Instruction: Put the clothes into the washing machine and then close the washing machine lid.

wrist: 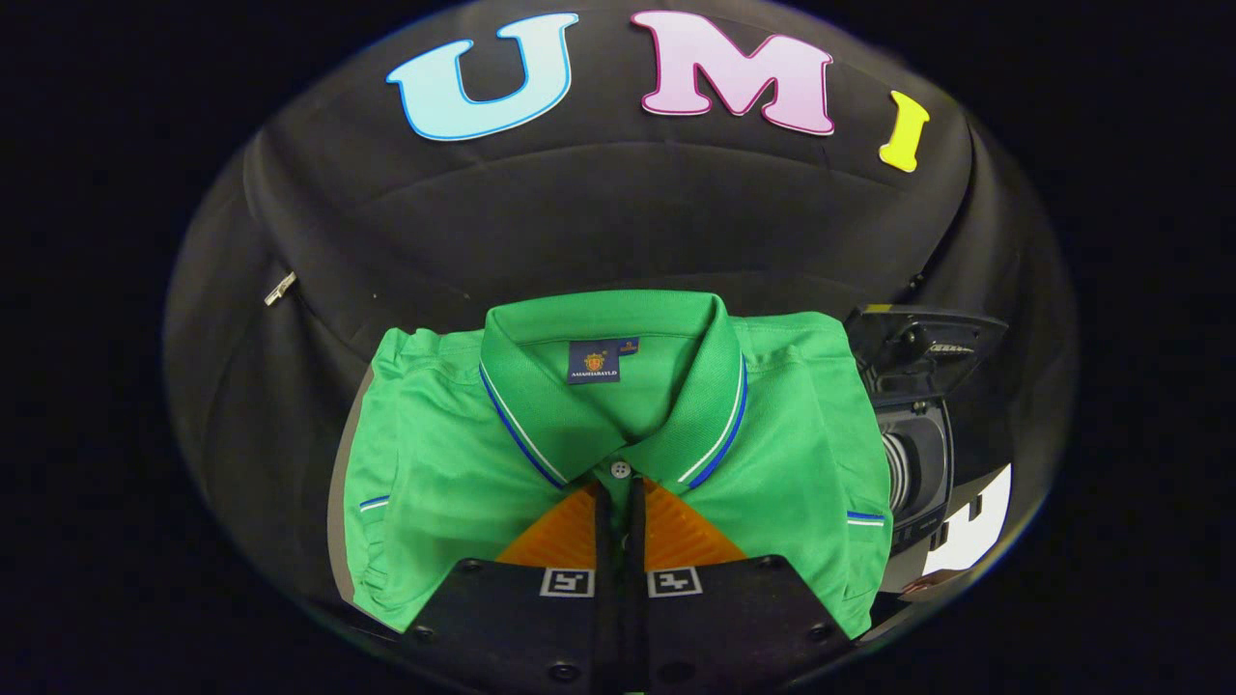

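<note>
Fingers: the two fingers (pixel 676 541) of the gripper (pixel 618 502) stand close together, with only a narrow dark slot between them. The tips reach the front placket of the shirt, just under its button. I cannot tell if a fold of cloth is pinched in the slot or if the tips only rest on the cloth.

Gripper body: two small square markers (pixel 620 582) sit side by side on the dark housing behind the fingers.

Shirt: a green polo shirt (pixel 435 454) lies folded and flat, directly under and ahead of the fingers. Its collar (pixel 618 319) points away from the gripper and has thin blue and white lines along the edge. A small dark label (pixel 593 362) is sewn inside the neck. One white button (pixel 620 469) closes the placket, just ahead of the fingertips. Both short sleeves are folded in at the sides, each with a blue and white stripe at the hem.

Washing machine: a small dark washing machine (pixel 917 454) stands just beside the shirt, on its right side, touching or almost touching the sleeve. Its lid (pixel 927 347) is open and tilted upward.

Surface: the shirt lies on a grey surface (pixel 338 502), which shows as a narrow strip along the left sleeve.

Wall: black cloth (pixel 579 212) hangs beyond the shirt. A small metal zipper pull (pixel 280 288) is on the cloth, well apart to the left.
</note>
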`<state>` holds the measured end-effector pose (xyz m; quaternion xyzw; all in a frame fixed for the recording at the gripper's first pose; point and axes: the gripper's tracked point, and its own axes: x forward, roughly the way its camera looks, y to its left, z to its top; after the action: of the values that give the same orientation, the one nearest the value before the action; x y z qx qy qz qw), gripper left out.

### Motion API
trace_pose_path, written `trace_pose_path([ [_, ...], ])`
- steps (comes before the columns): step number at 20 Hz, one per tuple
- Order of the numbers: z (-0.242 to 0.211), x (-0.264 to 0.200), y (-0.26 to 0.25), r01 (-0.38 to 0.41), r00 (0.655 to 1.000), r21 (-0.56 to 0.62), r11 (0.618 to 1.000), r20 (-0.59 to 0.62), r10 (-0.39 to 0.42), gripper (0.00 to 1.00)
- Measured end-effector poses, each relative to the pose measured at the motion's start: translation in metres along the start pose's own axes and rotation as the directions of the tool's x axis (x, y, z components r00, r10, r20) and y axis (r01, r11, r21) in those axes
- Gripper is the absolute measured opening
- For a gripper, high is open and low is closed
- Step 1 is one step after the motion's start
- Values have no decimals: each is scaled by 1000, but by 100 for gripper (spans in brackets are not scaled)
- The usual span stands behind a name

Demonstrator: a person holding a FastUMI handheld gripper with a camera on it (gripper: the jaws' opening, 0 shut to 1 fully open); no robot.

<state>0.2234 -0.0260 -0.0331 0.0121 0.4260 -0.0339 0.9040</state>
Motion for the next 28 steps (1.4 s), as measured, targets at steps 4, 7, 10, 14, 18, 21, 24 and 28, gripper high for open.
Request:
trace_pose_path([
  [4,6,-15,4,-62,990,41,997,130,56,5],
  [7,7,-29,7,-74,981,28,997,182,68,5],
  [10,22,-47,16,-82,954,-10,997,287,81,5],
  [14,26,-67,21,-43,926,-51,998,373,59,5],
  [18,34,-85,21,-7,887,-39,999,462,24,5],
  [21,39,-96,12,35,853,-25,999,521,-16,5],
  [24,45,-105,-1,71,818,3,998,572,-60,5],
  [28,49,-126,-29,103,781,40,994,615,-106,5],
])
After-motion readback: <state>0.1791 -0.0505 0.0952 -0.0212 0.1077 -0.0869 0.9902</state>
